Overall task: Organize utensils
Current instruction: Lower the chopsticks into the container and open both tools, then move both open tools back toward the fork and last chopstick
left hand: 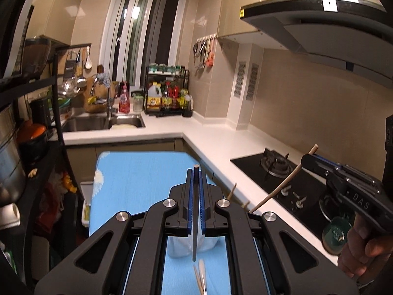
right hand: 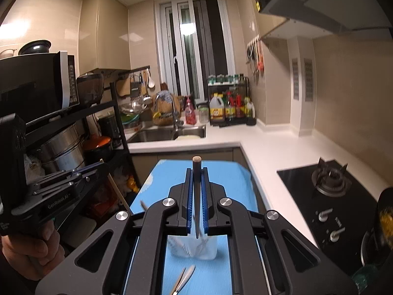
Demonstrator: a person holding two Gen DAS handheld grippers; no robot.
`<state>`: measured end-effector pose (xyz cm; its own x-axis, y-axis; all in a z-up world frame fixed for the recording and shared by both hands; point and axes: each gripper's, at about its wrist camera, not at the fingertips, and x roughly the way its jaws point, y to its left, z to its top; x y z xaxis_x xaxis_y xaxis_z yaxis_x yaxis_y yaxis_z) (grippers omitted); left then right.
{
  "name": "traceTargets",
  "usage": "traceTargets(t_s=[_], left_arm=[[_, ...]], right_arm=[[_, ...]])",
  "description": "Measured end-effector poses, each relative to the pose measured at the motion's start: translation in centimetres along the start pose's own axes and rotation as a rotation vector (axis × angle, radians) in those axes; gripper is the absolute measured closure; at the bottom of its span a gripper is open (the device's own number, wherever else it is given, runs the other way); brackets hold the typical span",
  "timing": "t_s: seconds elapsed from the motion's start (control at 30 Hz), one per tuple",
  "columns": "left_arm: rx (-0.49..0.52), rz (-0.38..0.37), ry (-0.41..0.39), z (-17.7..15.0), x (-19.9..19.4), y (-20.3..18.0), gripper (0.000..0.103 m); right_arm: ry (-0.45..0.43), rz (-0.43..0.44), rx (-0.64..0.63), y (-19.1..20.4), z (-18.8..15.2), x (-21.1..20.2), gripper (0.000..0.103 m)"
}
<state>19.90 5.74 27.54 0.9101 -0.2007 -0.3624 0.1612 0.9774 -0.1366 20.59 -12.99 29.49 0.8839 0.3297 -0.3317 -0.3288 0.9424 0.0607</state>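
My left gripper (left hand: 196, 175) is shut on a dark chopstick (left hand: 195, 221) that points down over a clear cup (left hand: 191, 245) on the blue cloth. My right gripper (right hand: 196, 172) is shut on a dark chopstick (right hand: 197, 196) with its tip above a clear cup (right hand: 194, 248) holding several utensils. In the left wrist view the right gripper (left hand: 307, 158) appears to clamp a light wooden chopstick (left hand: 282, 184). A spoon and a wooden chopstick lie on the cloth in front of the cup (left hand: 202, 277), and they also show in the right wrist view (right hand: 184, 277).
The blue cloth (left hand: 137, 182) covers a table beside the white counter (left hand: 221, 145). A black gas hob (left hand: 277, 172) is on the right. A sink (left hand: 103, 123) and bottle rack (left hand: 167, 95) are at the back. A black shelf with pots (right hand: 63, 152) stands left.
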Motion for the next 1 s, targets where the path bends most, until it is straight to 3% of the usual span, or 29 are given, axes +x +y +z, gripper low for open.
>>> traceTargets(t_s=[0.2,0.43,0.63,0.7,0.83,1.0], left_arm=[[-0.030,0.003,-0.058,2.9,2.2,0.8,0.099],[-0.021,0.034,0.048,0.1,8.0,1.8,0.099],[0.017,0.037,0.114,-1.8,10.0,1.5,0.099],[0.043,0.021,0.154,-2.2,10.8,1.1,0.097],[0.030,-0.005,0.113,-2.3,9.0,1.0,0.083],[-0.001,-0.015,0.035,-4.1,4.5,1.0,0.083]], right_arm=[[-0.012,-0.038,-0.020,-0.2,0.7,3.0,0.096],[0.077,-0.062,-0.016,-1.0,-2.0,8.2,0.096],[0.128,-0.042,-0.025,-0.9,-3.6,10.2,0.096],[0.135,-0.050,-0.040,-0.5,-4.0,10.4,0.084],[0.107,-0.066,-0.025,-1.0,-4.3,8.4,0.079],[0.049,-0.084,0.027,-2.2,-6.2,3.9,0.079]])
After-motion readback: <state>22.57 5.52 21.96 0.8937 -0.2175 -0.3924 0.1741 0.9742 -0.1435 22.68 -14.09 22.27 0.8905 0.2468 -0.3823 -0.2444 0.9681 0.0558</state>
